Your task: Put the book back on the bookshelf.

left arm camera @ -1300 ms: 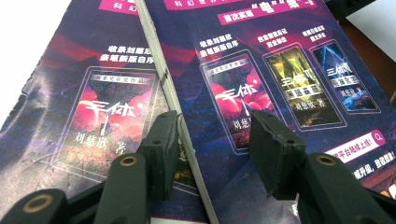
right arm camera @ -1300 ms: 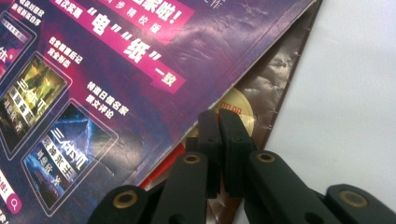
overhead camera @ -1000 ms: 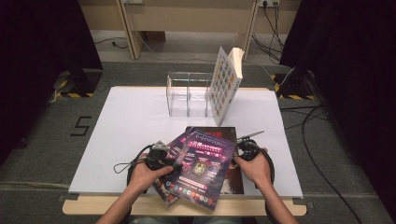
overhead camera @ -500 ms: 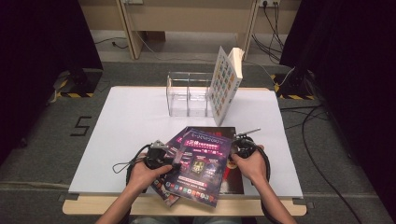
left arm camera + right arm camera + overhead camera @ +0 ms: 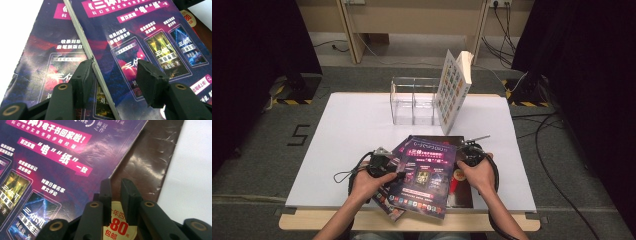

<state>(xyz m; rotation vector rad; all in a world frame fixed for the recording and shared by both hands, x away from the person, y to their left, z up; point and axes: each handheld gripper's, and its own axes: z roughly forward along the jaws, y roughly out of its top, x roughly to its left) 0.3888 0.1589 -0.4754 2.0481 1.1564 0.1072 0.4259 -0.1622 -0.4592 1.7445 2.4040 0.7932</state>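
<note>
While both claws sit at the near edge of the desk [image 5: 337, 135], the step in hand looks like squaring or picking up the top purple magazine [image 5: 427, 172], which lies at 6 o'clock on the desk, overlapping a second purple magazine [image 5: 387, 197] at its 8 o'clock and a brown magazine [image 5: 459, 192] at its 3 o'clock.

Left claw [image 5: 112, 75]: jaws fairly wide and just been opening; the top magazine's spine edge runs between them, one pad beside it, not pinched.

Right claw [image 5: 115, 192]: narrow gap, jaws just been opening, hovering at the top magazine's right edge over the brown cover; nothing gripped.

Judgement: to lift cleanly, slide one jaw under the top cover's edge alone and close on it, so the lower copies stay down. Both hands should rise level to avoid bending the cover.

Hard to make out: whether the lower jaw tips touch paper; the brown magazine's title, mostly covered. At 12 o'clock a clear acrylic rack [image 5: 413, 100] holds an upright book [image 5: 453, 89]; its contents otherwise unclear.
</note>
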